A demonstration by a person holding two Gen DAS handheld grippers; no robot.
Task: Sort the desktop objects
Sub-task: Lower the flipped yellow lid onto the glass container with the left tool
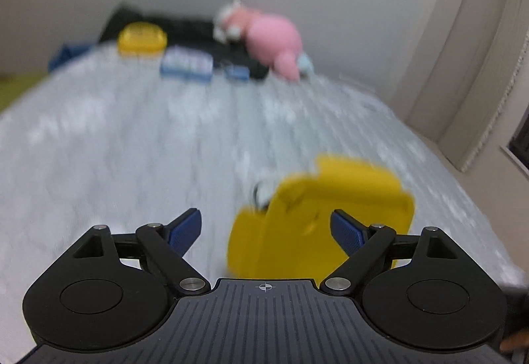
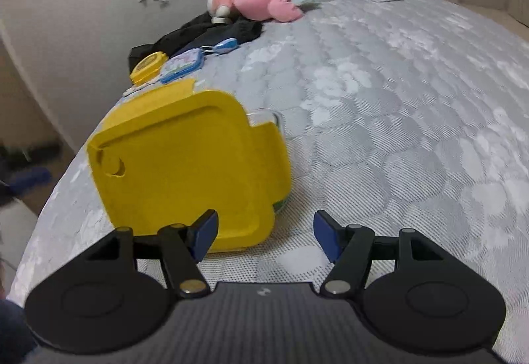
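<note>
Both grippers hover with fingers spread wide, grasping nothing: the left gripper point(image 1: 266, 226) and right gripper point(image 2: 266, 233). A yellow lid point(image 2: 188, 165) lies on the grey mattress point(image 2: 396, 132) before them.

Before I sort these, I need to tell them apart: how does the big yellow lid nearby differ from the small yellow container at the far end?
The big yellow lid is flat, square and tabbed; the small yellow container looks thicker and rounder. The lid sits close to both grippers, propped over a clear container; the small one lies far off, beside a blue-edged pack. Both are yellow plastic on the grey mattress.
</note>
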